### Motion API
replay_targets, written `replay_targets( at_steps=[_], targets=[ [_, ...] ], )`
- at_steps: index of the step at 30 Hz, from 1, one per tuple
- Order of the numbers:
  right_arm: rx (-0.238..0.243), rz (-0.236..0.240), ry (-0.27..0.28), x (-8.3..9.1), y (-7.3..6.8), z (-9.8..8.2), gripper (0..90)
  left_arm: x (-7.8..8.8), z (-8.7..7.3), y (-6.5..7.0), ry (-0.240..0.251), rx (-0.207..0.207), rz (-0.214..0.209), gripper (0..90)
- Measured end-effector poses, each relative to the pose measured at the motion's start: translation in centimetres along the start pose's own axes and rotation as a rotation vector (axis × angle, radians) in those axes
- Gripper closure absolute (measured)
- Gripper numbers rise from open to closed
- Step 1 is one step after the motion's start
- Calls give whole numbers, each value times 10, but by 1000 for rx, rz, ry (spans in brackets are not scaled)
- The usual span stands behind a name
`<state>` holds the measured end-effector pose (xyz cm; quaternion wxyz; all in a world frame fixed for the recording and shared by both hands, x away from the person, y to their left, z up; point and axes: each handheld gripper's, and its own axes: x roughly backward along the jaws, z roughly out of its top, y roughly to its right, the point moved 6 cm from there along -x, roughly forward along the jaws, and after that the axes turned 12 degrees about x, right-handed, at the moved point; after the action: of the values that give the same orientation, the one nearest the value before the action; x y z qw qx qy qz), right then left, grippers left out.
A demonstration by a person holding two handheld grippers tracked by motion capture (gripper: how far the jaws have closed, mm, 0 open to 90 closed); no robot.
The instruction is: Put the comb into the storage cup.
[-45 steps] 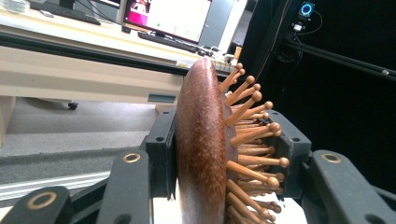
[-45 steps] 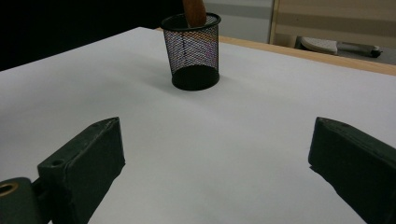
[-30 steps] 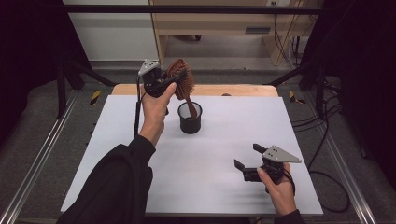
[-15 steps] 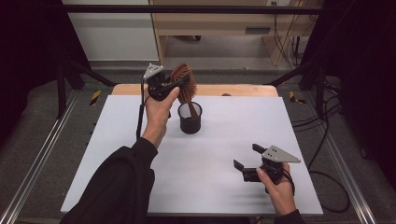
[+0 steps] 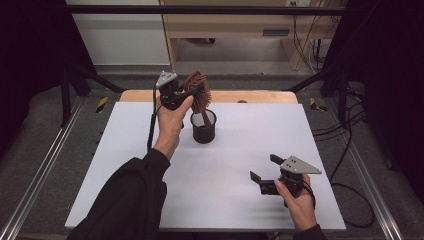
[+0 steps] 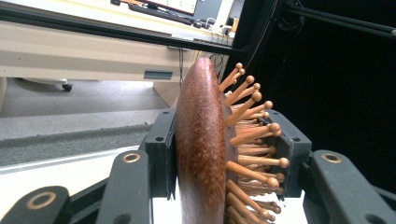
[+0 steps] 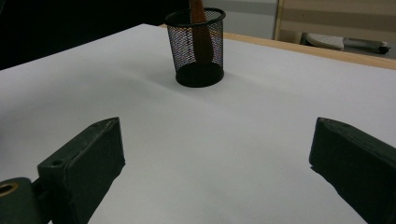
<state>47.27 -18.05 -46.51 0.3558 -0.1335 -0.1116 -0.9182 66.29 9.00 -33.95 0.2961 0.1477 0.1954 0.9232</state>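
A brown wooden hairbrush (image 5: 198,92) stands with its handle down inside a black mesh cup (image 5: 204,127) at the back middle of the white table. My left gripper (image 5: 192,91) is shut on the brush head; in the left gripper view the jaws press on the smooth wooden back (image 6: 200,154) and on the pegged side (image 6: 254,154). My right gripper (image 5: 263,170) rests low near the front right of the table, open with nothing between its jaws. In the right gripper view the cup (image 7: 198,46) with the brush handle (image 7: 201,28) in it stands ahead of my right gripper (image 7: 217,163).
The white table top (image 5: 240,150) is bordered by a wooden strip (image 5: 250,96) along its far edge. Black frame rails run along both sides. A wooden desk (image 5: 235,25) and cables lie beyond the table.
My left hand has shifted slightly to the right with the brush head in its jaws, above the cup. The right gripper has not moved.
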Motion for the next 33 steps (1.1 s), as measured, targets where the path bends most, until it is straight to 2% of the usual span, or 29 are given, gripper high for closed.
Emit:
replay_targets(
  at_steps=[7,33],
  targets=[
    [0,0,-2,0,0,0,35,-3,-6,2,-11,-21,8,515],
    [2,-2,-2,0,0,0,35,-7,-16,-2,-28,-3,3,515]
  ],
)
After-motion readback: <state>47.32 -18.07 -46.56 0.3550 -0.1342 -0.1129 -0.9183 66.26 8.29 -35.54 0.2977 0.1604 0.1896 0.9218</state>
